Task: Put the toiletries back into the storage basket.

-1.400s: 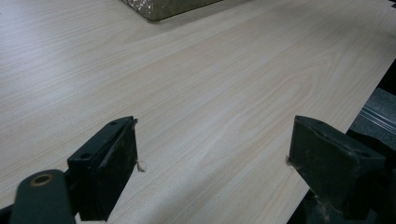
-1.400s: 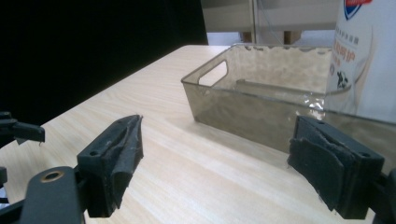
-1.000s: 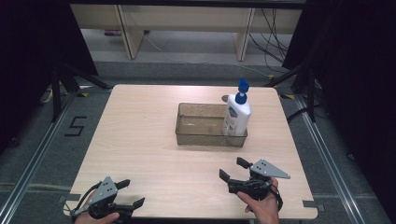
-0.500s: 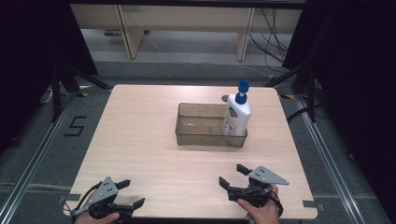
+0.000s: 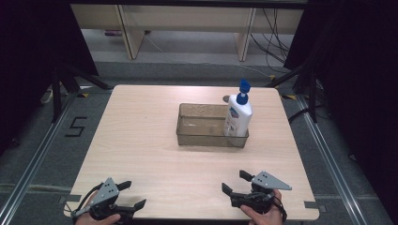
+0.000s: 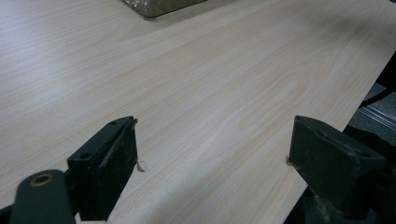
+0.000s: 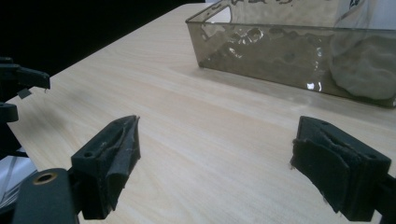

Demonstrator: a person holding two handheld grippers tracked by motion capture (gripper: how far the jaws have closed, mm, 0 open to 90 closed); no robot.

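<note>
On the light wooden table, a clear smoky-tinted plastic bin sits a little past the middle, toward the far right, and serves as the landmark for everything else. Inside the bin, at its right end, a white pump bottle with a blue pump top stands upright, touching or nearly touching the right wall.

Well short of the bin, at the near edge of the table, the left gripper rests low over the wood, held by a hand — its jaws are spread wide with nothing between them. From the left gripper view, only bare tabletop lies between the two black jaws, and a corner of the bin peeks in far ahead.

Nearer the bin, below its right end, the right gripper is held by the other hand, jaws likewise parted and empty. In the right gripper view the bin's rippled near wall stands ahead, the bottle's base blurred behind it at the right.
</note>
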